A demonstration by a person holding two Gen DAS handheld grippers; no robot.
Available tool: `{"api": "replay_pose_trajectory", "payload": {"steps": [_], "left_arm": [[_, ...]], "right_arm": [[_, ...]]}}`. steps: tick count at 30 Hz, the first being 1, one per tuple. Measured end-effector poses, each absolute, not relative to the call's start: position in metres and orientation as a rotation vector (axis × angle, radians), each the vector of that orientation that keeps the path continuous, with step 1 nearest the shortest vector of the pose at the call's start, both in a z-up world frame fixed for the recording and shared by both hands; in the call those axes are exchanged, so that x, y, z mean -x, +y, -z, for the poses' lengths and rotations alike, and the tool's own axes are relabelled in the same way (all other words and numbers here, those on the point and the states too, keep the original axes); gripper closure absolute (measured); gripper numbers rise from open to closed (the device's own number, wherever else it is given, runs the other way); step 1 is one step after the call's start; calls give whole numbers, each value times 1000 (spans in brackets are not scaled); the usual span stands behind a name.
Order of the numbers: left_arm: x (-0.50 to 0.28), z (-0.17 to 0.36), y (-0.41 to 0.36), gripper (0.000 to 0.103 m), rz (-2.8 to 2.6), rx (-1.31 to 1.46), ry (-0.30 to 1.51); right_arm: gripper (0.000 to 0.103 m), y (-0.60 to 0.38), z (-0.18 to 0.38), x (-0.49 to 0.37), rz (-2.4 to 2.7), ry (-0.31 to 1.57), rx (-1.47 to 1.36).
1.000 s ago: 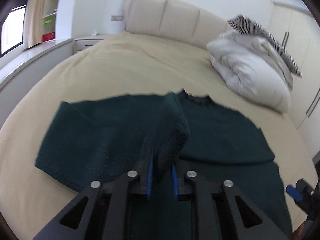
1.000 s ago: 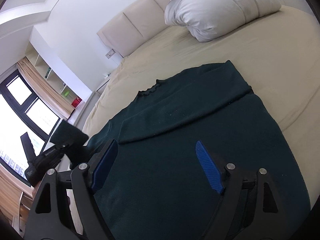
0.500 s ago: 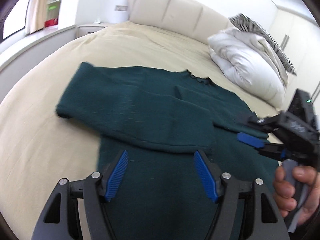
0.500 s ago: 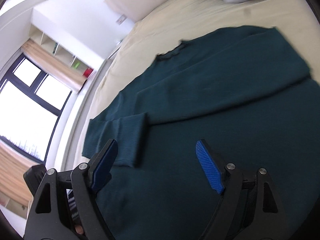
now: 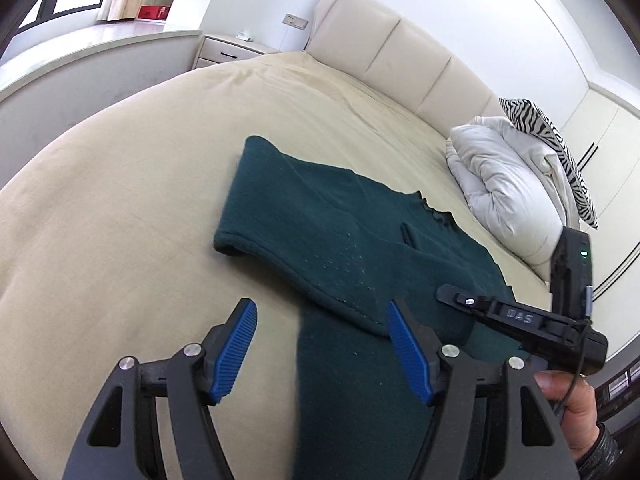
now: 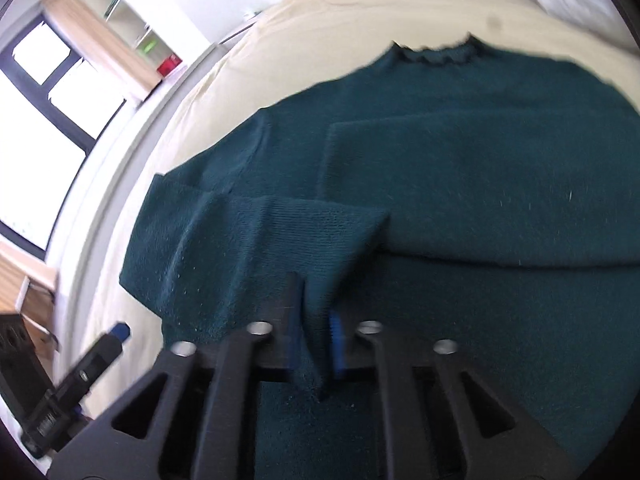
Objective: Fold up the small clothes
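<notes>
A dark green sweater [image 5: 360,240] lies flat on the beige bed [image 5: 120,220], its left sleeve folded across the body. My left gripper [image 5: 322,344] hangs open over the sweater's left edge, with nothing between its blue pads. My right gripper [image 6: 316,332] is shut on the folded sleeve [image 6: 280,240] near its cuff, and a ridge of knit rises between the pads. The sweater's frilled collar [image 6: 436,54] points away from me. In the left wrist view the right gripper [image 5: 452,296] reaches in from the right, held by a hand [image 5: 576,404]. The left gripper's tip [image 6: 120,330] shows at the lower left of the right wrist view.
A white pillow [image 5: 508,188] with a zebra-striped cushion [image 5: 552,148] lies at the bed's far right, below the padded headboard [image 5: 400,52]. A nightstand [image 5: 228,52] and a low white ledge [image 5: 80,64] run along the left side, under a window [image 6: 48,120].
My left gripper let go of the sleeve, opened and drew back to the left. My right gripper swung over to the folded sleeve and shut on it.
</notes>
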State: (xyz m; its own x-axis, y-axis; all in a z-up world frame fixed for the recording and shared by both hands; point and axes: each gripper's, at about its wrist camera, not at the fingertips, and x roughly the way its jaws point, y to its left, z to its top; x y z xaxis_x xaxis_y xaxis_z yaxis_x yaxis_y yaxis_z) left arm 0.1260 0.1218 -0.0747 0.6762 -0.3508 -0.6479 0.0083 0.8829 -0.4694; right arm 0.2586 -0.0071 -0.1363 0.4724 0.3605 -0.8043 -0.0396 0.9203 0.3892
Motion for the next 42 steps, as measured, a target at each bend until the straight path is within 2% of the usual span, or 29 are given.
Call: {"api": "replay_pose_trajectory", "payload": {"steps": [11, 21, 28, 30, 31, 32, 33, 35, 38, 42], "left_arm": [[-166, 58, 130, 33, 176, 435, 773], [-239, 75, 105, 33, 143, 349, 874], [-283, 95, 92, 34, 116, 282, 952], [-292, 102, 86, 46, 115, 264, 968], [-295, 107, 82, 62, 111, 247, 973], [-297, 110, 80, 71, 109, 234, 977], [-296, 111, 78, 72, 105, 224, 972], [-291, 112, 77, 83, 100, 205, 956], [-288, 113, 85, 92, 109, 220, 949], [-283, 111, 91, 93, 110, 261, 941]], "right_arm": [[97, -70, 62, -266, -207, 878, -245], [97, -177, 139, -299, -70, 1019, -350], [96, -188, 143, -303, -99, 1001, -369], [96, -189, 146, -307, -111, 998, -372], [96, -186, 144, -310, -115, 997, -364], [96, -187, 144, -311, -118, 1000, -354], [96, -184, 143, -304, -116, 1007, -345], [96, -183, 149, -307, -109, 1032, -340], [97, -190, 156, -309, -108, 1032, -392], [97, -197, 148, -306, -84, 994, -449]]}}
